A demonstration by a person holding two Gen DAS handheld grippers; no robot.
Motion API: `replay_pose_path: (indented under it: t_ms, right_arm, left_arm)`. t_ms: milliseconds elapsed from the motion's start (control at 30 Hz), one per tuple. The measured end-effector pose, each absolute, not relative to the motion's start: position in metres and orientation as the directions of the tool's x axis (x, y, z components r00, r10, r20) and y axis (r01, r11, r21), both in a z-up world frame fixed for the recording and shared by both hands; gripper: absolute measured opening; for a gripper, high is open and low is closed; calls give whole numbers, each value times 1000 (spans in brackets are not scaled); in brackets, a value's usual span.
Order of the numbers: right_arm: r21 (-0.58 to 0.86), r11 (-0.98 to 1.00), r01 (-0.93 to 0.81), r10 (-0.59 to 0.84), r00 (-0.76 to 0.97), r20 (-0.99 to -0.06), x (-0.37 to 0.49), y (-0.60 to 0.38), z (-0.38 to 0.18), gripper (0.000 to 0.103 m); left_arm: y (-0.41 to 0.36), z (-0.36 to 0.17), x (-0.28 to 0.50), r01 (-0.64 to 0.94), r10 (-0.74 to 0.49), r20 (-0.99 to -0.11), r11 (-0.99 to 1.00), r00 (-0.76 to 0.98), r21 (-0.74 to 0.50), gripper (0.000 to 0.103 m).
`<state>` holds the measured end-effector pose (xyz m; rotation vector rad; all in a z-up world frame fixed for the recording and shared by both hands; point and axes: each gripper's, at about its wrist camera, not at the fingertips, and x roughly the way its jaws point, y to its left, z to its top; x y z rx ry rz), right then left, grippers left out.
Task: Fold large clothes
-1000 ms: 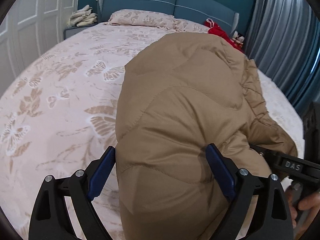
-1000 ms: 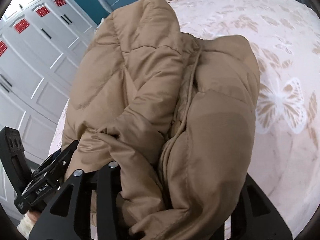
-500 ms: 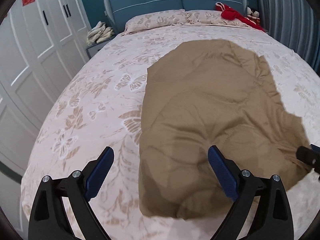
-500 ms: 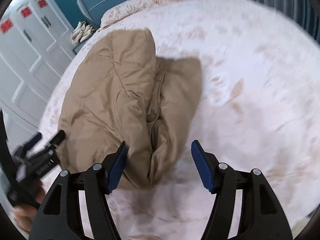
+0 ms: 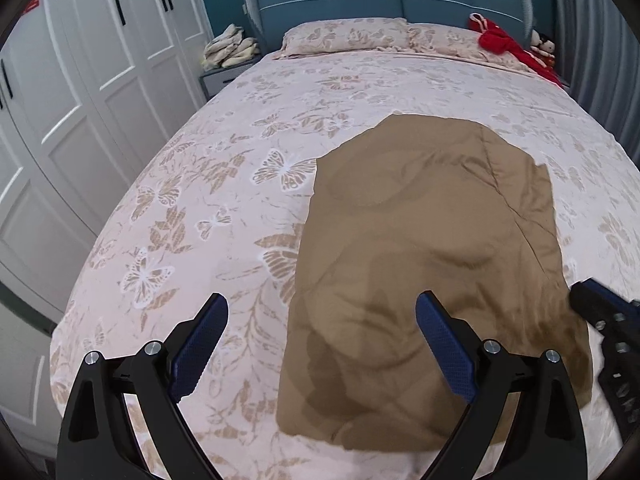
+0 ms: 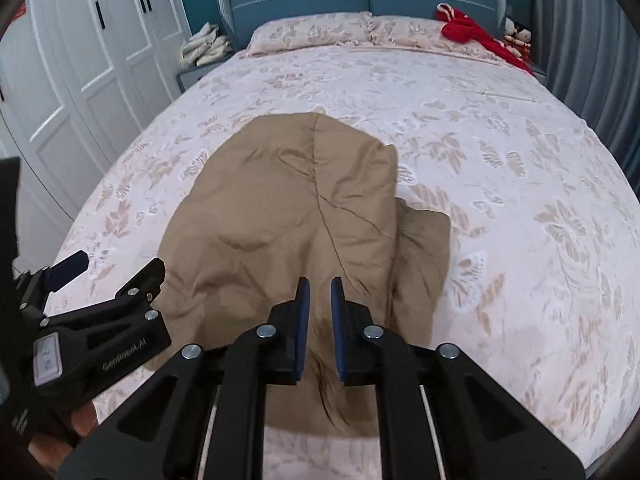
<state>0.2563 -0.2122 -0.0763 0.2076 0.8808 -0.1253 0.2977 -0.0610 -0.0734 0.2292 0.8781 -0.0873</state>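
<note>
Both grippers have let go: left gripper (image 5: 322, 340) gapes wide, right gripper (image 6: 320, 316) nearly closed on nothing. Coat (image 5: 432, 264), lifted a second ago, now lies folded on my bed (image 5: 224, 184); this fold looks finished.

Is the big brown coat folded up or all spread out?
Folded. The brown coat lies in a compact bundle on the bed, with another layer poking out underneath on one side.

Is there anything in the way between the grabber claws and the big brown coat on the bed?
Nothing visible is. The tan puffy jacket lies alone on the butterfly bedspread. The left gripper is open just above its near edge, and the right gripper is nearly shut above it. The red garment sits far off by the pillows.
</note>
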Motion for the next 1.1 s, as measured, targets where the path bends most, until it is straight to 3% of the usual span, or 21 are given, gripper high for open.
replay_pose_path:
  t_ms: [533, 1100]
  right_arm:
    - [56, 971, 232, -73, 515, -854, 299, -218, -147, 9]
    - [169, 952, 257, 9, 528, -849, 315, -242, -187, 9]
  left_arm:
    - [-70, -126, 327, 149, 13, -823, 982, 568, 119, 98]
    - [-75, -168, 337, 158, -35, -793, 984, 608, 78, 98]
